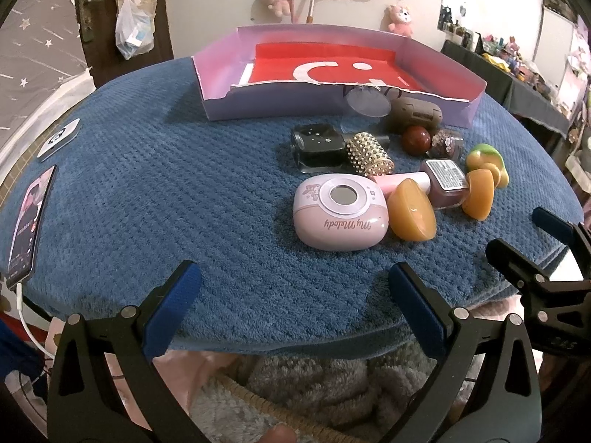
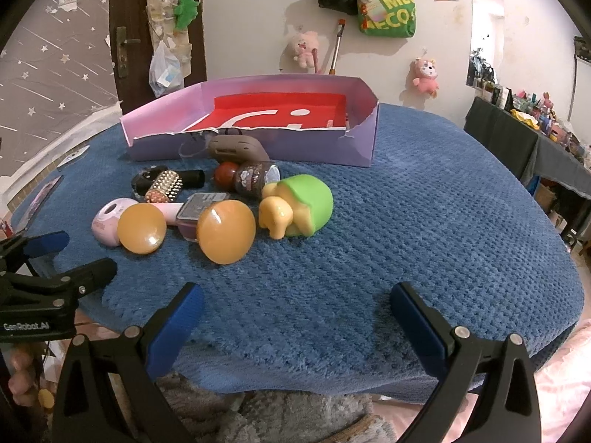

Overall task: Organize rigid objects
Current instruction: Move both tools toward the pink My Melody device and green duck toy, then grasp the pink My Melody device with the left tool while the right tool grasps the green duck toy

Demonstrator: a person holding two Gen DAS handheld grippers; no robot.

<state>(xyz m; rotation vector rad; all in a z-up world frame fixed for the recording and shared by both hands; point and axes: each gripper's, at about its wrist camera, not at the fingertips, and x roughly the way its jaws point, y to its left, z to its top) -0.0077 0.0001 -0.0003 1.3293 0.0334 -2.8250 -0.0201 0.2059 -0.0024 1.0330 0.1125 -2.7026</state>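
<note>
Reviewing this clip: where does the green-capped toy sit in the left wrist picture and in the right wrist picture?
Left wrist: green-capped toy is at the right edge of the pile, behind the orange pieces.
Right wrist: the toy lies near picture centre, at the pile's right end, closest to the open cloth.
Shared landmark: the purple tray with a red liner, behind the pile in both.

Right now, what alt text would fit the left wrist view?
Small rigid items, including a pink case, cluster on a blue mat before a shallow purple box. The left gripper is open, empty, at the mat's near edge.
</note>
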